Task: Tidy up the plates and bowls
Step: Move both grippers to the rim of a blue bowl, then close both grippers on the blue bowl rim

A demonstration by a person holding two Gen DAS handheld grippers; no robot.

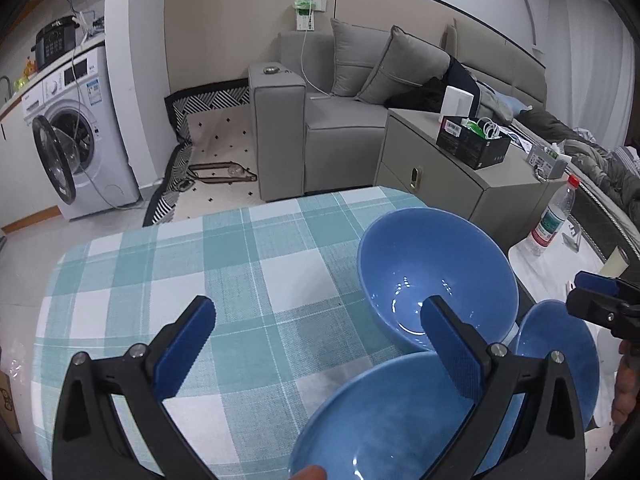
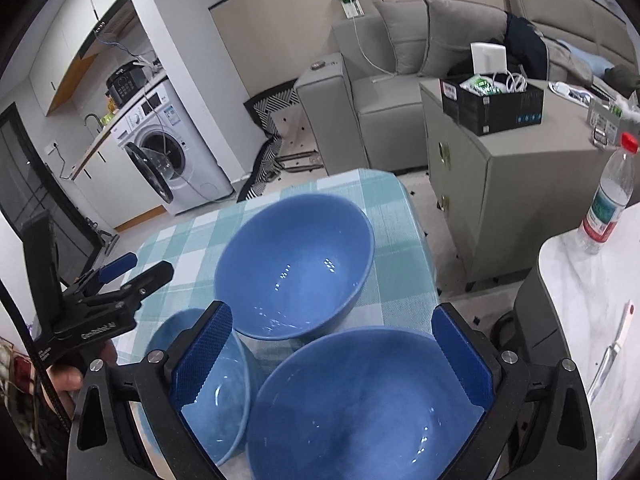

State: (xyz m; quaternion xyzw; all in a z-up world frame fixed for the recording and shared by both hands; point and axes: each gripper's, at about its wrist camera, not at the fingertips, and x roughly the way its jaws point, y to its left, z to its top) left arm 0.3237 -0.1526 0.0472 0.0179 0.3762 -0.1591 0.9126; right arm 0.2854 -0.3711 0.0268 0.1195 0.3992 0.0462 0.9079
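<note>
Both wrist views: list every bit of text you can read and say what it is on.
None reads with certainty.
Left gripper: white brand print on its body, too blurred.
Water bottle: label too small.
Washing machine: stickers too small.
Black box: label unreadable.

Far bowl (image 2: 294, 268): glossy blue glaze, smooth, with specular highlights. Beside it, near bowl (image 2: 360, 404) carries the same glossy finish. Tablecloth (image 1: 224, 264) under the far bowl: woven checked cloth, matt. Right gripper (image 2: 332, 364): matt black plastic frame, blue textured pads (image 2: 202, 356), bright metal screws.
</note>
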